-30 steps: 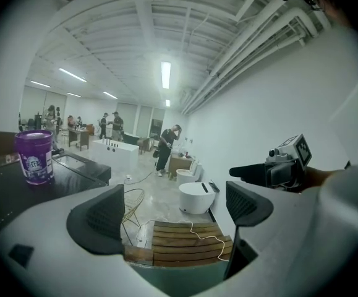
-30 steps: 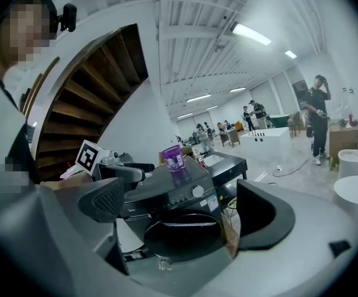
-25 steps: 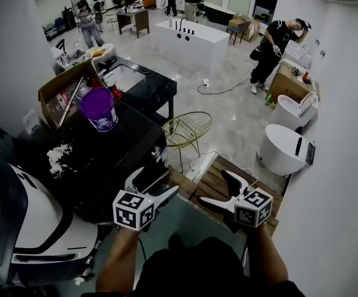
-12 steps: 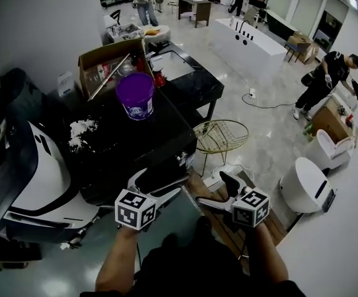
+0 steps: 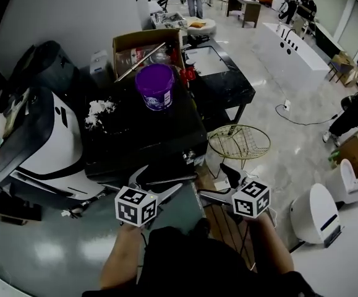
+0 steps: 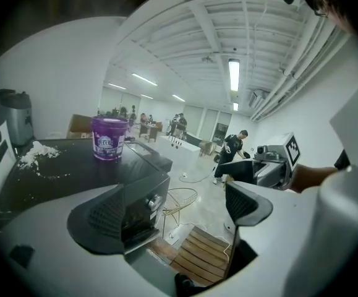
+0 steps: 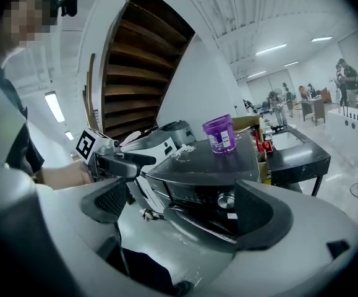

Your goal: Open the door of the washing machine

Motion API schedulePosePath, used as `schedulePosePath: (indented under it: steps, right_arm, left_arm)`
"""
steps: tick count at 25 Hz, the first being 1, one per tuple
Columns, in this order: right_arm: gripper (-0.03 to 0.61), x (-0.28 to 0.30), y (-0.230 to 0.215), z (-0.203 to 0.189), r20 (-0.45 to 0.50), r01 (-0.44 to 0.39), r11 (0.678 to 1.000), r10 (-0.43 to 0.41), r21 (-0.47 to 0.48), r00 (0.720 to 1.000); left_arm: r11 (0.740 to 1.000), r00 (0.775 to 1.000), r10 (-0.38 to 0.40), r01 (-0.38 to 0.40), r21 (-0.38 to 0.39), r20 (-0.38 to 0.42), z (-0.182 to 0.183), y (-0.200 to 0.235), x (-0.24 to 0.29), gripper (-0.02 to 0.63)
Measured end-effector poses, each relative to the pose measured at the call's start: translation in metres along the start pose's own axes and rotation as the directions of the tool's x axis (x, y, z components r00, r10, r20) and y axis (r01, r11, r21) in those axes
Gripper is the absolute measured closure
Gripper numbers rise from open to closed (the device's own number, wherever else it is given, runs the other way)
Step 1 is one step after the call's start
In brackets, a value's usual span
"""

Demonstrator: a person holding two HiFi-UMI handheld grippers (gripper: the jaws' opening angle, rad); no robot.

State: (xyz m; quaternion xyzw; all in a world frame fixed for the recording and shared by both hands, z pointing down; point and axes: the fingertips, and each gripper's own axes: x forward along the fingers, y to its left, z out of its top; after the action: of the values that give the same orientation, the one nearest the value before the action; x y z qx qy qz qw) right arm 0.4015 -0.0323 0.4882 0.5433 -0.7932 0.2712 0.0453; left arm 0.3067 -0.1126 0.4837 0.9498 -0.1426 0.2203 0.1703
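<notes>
Nothing stands between my left gripper (image 5: 157, 182), my right gripper (image 5: 213, 181) and the washing machine (image 5: 143, 142) front. Both jaws stand apart, empty. A white appliance (image 5: 49, 147) crowds the machine's left side. A wire stool (image 5: 239, 142) stands near its right. On top, a purple bucket (image 5: 155, 86) and powder (image 5: 98, 111) occupy the rear.

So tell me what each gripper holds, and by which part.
Nothing is held: the left gripper and the right gripper both have their jaws apart and empty.

Head view looks steeply down; gripper views share the washing machine (image 7: 197, 164)
</notes>
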Motion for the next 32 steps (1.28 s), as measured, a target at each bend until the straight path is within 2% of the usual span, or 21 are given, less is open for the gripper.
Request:
schedulePosePath:
  steps: [3, 8, 12, 17, 26, 32]
  right_arm:
    - [0.021, 0.0, 0.005, -0.001, 0.007, -0.021, 1.0, 0.021, 0.004, 1.0]
    - [0.026, 0.005, 0.02, -0.013, -0.005, -0.02, 0.999, 0.02, 0.039, 1.0]
    - [0.029, 0.015, 0.036, -0.025, -0.042, -0.004, 1.0, 0.004, 0.003, 0.999]
    - [0.031, 0.024, 0.053, -0.056, -0.119, -0.027, 1.0, 0.026, -0.004, 0.993]
    - [0.043, 0.067, 0.022, -0.072, -0.213, -0.042, 0.999, 0.034, -0.034, 0.976]
    - [0.062, 0.1, -0.004, -0.105, -0.305, -0.077, 0.997, 0.067, -0.022, 0.95]
  left_arm:
    - [0.999, 1.0, 0.029, -0.029, -0.03, -0.005, -0.01, 0.004, -0.008, 0.086]
    - [0.998, 0.999, 0.04, -0.04, -0.038, 0.0, -0.018, 0.011, -0.029, 0.087]
    - [0.997, 0.999, 0.034, -0.034, -0.065, -0.008, -0.039, 0.02, -0.041, 0.087]
    - [0.982, 0.999, -0.012, 0.003, -0.187, -0.044, -0.075, 0.023, -0.037, 0.087]
    - [0.979, 0.993, 0.016, -0.039, -0.201, -0.116, -0.096, 0.045, -0.012, 0.087]
    - [0.968, 0.986, 0.045, -0.084, -0.235, -0.163, -0.122, 0.068, 0.01, 0.088]
